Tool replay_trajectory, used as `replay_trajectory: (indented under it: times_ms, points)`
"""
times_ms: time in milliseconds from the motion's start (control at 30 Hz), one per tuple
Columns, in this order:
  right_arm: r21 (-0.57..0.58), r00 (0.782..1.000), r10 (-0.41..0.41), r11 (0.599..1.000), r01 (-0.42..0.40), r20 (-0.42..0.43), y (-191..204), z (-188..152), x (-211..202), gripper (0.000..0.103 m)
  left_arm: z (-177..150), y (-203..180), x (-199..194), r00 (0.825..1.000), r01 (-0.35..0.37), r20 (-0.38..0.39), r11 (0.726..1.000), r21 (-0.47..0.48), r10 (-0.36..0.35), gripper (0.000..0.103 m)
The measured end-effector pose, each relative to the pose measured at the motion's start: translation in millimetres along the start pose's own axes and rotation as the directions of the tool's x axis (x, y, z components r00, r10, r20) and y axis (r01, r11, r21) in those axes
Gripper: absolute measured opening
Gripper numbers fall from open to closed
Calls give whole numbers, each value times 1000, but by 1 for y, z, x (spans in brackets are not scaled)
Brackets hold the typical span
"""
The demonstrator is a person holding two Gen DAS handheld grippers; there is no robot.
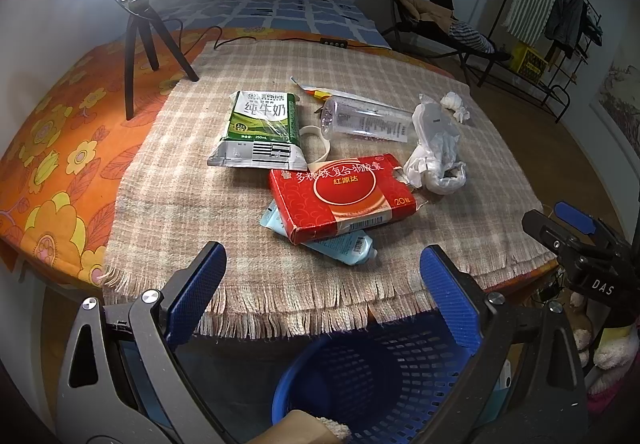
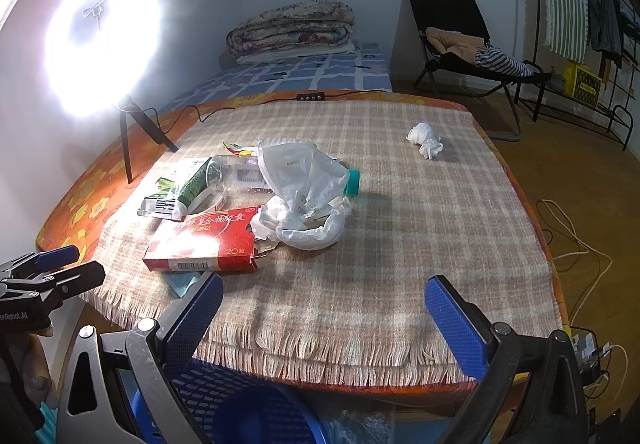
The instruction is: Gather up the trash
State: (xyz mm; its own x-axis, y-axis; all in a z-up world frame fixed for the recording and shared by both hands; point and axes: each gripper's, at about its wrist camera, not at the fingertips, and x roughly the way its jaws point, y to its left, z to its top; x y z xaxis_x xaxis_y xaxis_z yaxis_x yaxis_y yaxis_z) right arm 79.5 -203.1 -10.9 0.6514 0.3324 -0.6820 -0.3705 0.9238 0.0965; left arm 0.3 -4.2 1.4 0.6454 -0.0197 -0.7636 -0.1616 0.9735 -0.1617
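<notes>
Hovering wide and empty, left tool (image 1: 323,290) and right tool (image 2: 324,324); collecting hasn't begun; next, pinch the red box (image 1: 342,196), drop it into the blue basket (image 1: 384,376).

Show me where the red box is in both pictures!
Left wrist view: the red box sits mid-picture, on top of a light blue packet.
Right wrist view: the red box is left of middle, near the cloth's fringe.
Shared landmark: the white plastic bag beside it.
</notes>
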Motion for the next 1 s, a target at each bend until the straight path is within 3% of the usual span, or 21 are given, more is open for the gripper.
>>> replay_trajectory:
  times_ms: [1000]
  points:
    - [-1,1000,-5,1000,5,-6,0,-1,0,102,-5,6,10,1000,-2,-16,1000,-14,2,99]
